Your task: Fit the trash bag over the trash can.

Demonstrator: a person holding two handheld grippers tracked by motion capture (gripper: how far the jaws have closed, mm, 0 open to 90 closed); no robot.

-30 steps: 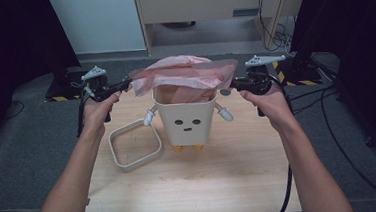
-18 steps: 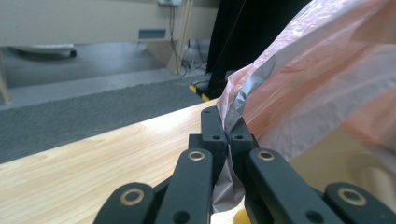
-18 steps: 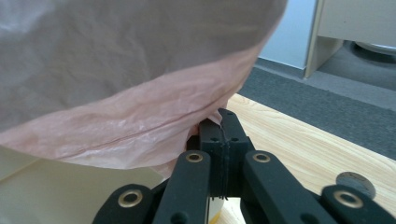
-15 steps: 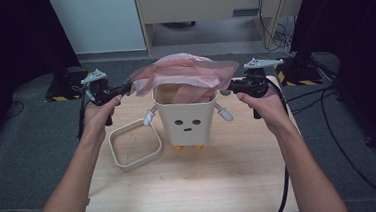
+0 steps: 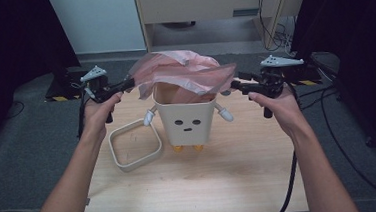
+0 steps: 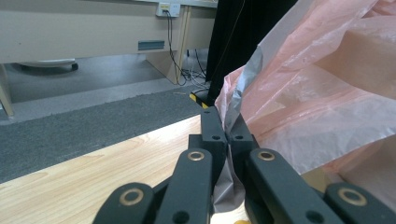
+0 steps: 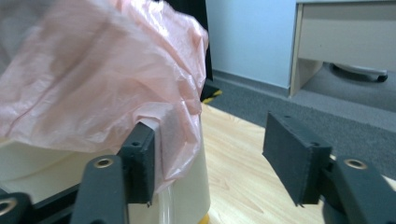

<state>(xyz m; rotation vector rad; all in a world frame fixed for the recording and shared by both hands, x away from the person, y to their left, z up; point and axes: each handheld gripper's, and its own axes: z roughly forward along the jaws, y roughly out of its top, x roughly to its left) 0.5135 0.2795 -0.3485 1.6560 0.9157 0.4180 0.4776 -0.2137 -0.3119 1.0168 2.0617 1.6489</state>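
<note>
A cream bin with a face and small arms (image 5: pixel 186 121) stands on the wooden table (image 5: pixel 206 185). A pink plastic bag (image 5: pixel 184 73) is spread over its mouth. My left gripper (image 5: pixel 129 83) is shut on the bag's left edge, and the film (image 6: pixel 317 93) is pinched between its jaws (image 6: pixel 227 135). My right gripper (image 5: pixel 237 86) is beside the bin's right rim; its jaws have just been opening. In the right gripper view the jaws (image 7: pixel 212 140) stand apart. The bag's edge (image 7: pixel 93 79) hangs against one pad, unpressed, above the bin's wall (image 7: pixel 182 200).
A cream square ring frame (image 5: pixel 134 146) lies flat on the table left of the bin. Grey carpet surrounds the table. A desk with cables (image 5: pixel 269 10) stands behind it, and dark curtains hang on both sides.
The right gripper's jaws have parted and let go of the bag's right edge, and that hand has drawn slightly to the right. The left gripper keeps its hold and has stayed in place.
</note>
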